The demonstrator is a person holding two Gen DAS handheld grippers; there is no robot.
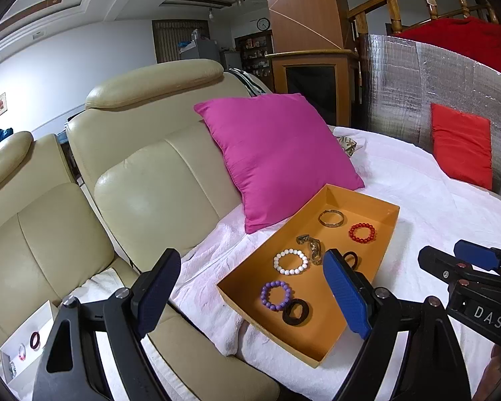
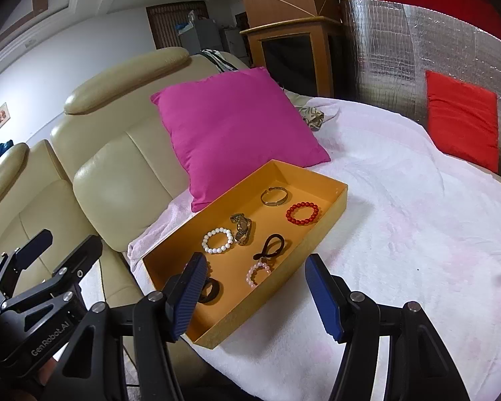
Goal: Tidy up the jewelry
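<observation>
Beaded bracelets [image 1: 291, 261] lie in a shallow orange cardboard tray [image 1: 391, 225].

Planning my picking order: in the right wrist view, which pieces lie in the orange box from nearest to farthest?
Black ring → pink bracelet → white bracelet → red bracelet → gold bangle.

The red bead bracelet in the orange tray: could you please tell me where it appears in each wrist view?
Left wrist view: the red bead bracelet lies right of centre, near the far right wall of the orange cardboard tray.
Right wrist view: it lies just above centre, near the tray's far end.
Shared landmark: the gold metal bangle beside it.
</observation>
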